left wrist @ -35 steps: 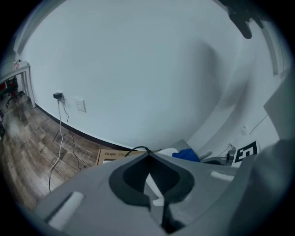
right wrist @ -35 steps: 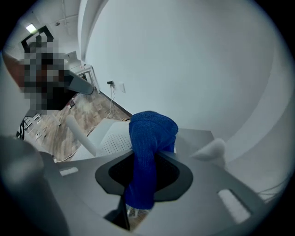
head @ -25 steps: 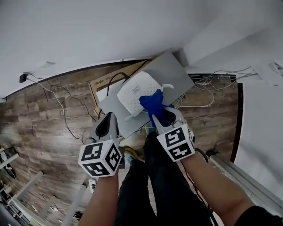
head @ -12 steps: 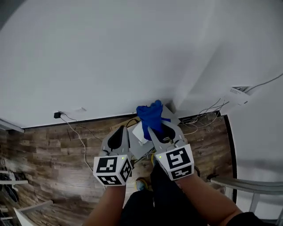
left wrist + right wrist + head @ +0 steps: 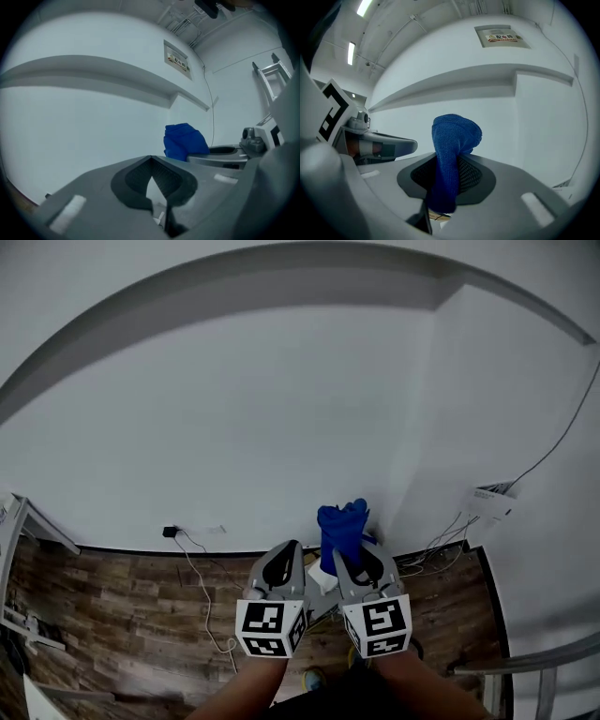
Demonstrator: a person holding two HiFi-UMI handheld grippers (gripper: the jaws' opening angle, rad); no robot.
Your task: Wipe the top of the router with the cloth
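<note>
My right gripper [image 5: 349,547] is shut on a blue cloth [image 5: 339,526], which sticks up out of its jaws in front of the white wall. In the right gripper view the cloth [image 5: 452,136] hangs folded between the jaws of the right gripper [image 5: 447,161]. My left gripper [image 5: 281,557] sits close beside it, shut and empty, seen from its own camera as the left gripper [image 5: 151,159] with the cloth [image 5: 185,140] to its right. Only a small white corner of the router [image 5: 323,579] shows between the two grippers; the rest is hidden.
A white wall fills most of every view. Wood floor [image 5: 112,615] lies below, with a black plug and cable [image 5: 171,532] at the wall's foot. Loose cables [image 5: 441,545] run at the right. A ladder [image 5: 269,79] leans far right, and a wall sign [image 5: 501,35] hangs high up.
The head view has tilted up from the floor to the wall. Both grippers have come closer together, and the router and grey board have slipped out of sight behind them.
</note>
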